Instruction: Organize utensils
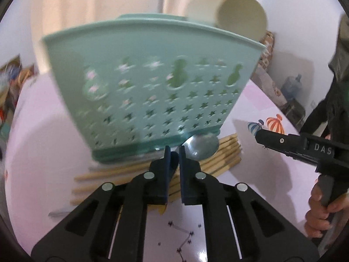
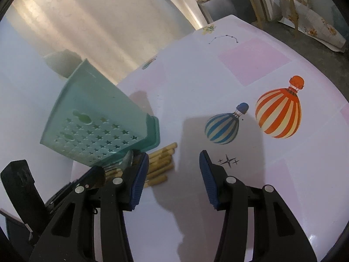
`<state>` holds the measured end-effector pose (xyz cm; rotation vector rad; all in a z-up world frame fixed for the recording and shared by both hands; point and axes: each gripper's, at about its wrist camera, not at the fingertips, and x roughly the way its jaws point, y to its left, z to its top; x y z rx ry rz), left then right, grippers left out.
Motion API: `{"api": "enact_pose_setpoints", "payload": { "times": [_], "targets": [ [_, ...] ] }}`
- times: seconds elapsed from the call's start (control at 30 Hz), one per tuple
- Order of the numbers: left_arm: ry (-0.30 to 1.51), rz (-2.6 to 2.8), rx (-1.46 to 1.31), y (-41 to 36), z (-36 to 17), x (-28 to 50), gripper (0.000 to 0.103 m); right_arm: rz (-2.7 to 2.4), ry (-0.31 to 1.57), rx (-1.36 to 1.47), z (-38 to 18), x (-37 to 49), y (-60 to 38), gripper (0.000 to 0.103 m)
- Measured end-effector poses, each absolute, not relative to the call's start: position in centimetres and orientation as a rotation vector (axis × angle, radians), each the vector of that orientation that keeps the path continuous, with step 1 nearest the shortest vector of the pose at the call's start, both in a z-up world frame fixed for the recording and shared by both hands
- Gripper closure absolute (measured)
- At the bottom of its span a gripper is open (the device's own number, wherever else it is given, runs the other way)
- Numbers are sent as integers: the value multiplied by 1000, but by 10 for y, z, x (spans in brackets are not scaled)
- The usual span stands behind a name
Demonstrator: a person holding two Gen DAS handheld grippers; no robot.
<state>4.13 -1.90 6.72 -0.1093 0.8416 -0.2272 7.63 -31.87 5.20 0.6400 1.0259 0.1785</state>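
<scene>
Left gripper (image 1: 173, 152) pressed together beside spoon (image 1: 201, 147); right gripper (image 2: 173, 163) spread above chopsticks (image 2: 160, 163)

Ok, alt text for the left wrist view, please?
The left gripper, nearly closed, reaches toward a metal spoon lying on wooden chopsticks in front of a teal star-perforated utensil basket. The right gripper enters from the right over the pink tablecloth.

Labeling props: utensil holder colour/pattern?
Mint green utensil holder with star-shaped cutouts; clearest in the left wrist view.
</scene>
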Motion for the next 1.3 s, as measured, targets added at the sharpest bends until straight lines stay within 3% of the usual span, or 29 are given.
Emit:
{"api": "enact_pose_setpoints", "payload": {
  "times": [0.27,0.43,0.67,0.83,1.03,1.13,1.17,1.23,1.3],
  "targets": [
    [916,-148,-423,46,72,22,99,219,1001,622,68,67,-311,55],
    [976,-79,-856,110,56,13,100,236,996,612,74,61,-308,55],
    [776,3,-1452,167,28,-12,102,242,1009,610,74,56,-304,55],
    [647,167,-1295,199,54,-9,103,242,1018,601,72,58,-300,55],
    [773,71,-1201,197,47,19,103,242,1044,611,63,61,-296,55],
    [807,59,-936,185,69,6,101,239,1051,601,61,63,-295,55],
    [810,39,-861,181,76,2,95,237,1053,599,60,64,-295,55],
    [823,-20,-620,169,94,-4,69,238,1057,600,58,66,-295,55],
    [872,-57,-486,166,97,-1,65,240,1060,602,57,68,-295,55]
  ]
}}
